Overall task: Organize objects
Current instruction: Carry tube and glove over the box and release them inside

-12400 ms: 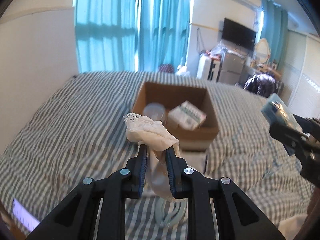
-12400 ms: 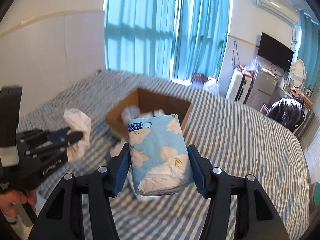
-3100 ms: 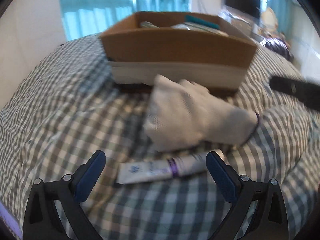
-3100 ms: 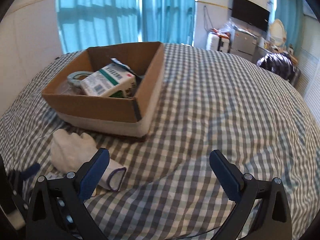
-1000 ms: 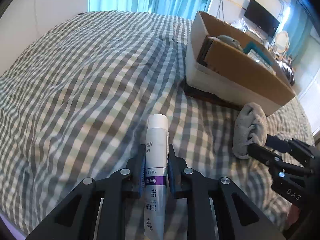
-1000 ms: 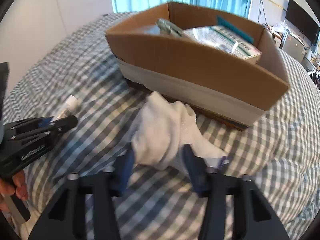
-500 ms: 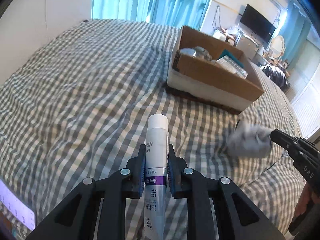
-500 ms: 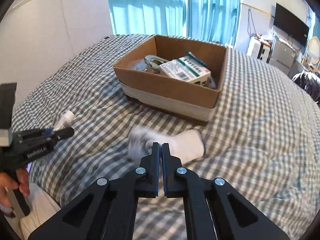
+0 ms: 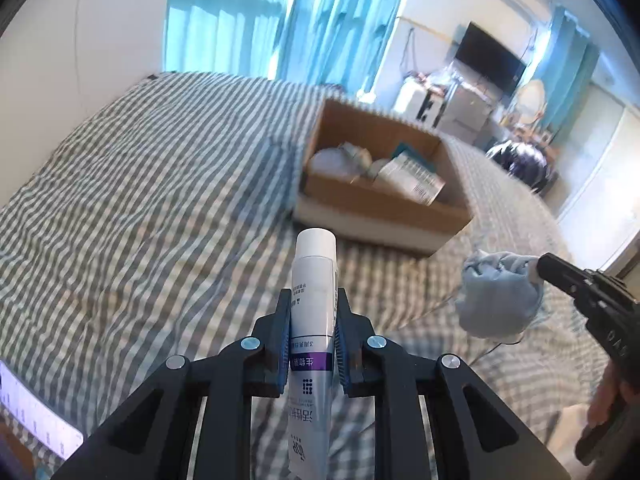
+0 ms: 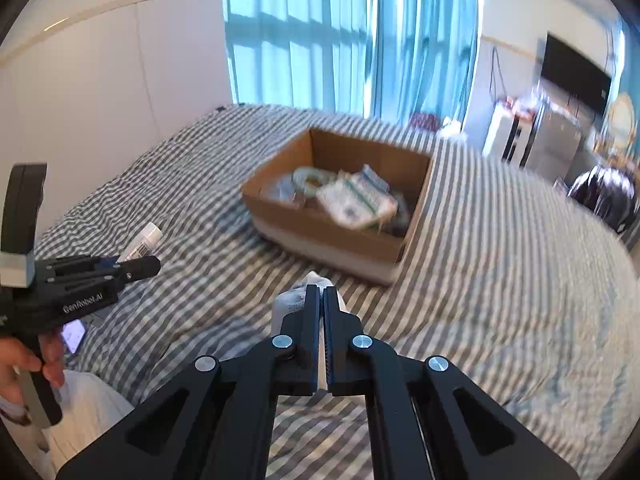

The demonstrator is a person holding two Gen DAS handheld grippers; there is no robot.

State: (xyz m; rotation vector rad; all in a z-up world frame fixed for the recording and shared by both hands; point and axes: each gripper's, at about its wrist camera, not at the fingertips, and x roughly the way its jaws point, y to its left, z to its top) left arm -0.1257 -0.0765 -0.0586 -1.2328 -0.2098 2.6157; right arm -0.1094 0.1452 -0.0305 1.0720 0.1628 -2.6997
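A grey-and-white checked bedspread spreads beneath both claws, and ahead of them on it sits one open brown cardboard box with a pale lower band, already holding a green-and-white printed packet and a few other items too blurred to count. The left gripper is clenched on the middle of one white plastic tube with a purple band and a white cap, which points forward out of the claw toward the box, raised well above the bedspread. The right gripper is pinched almost closed on one soft white fabric glove or sock; in the left view the cloth bunches and droops from the tip of the claw, off to the right and short of the box. The tube looks light, smooth and squeezable, so a grip across its firmer middle, as here, seems safest against slipping or squeezing out its contents. The cloth appears very light and limp; it should tolerate any pinch, though a loose fold could slide free, so a thick bunched part is the better hold. One tube, one cloth and one box are visible.
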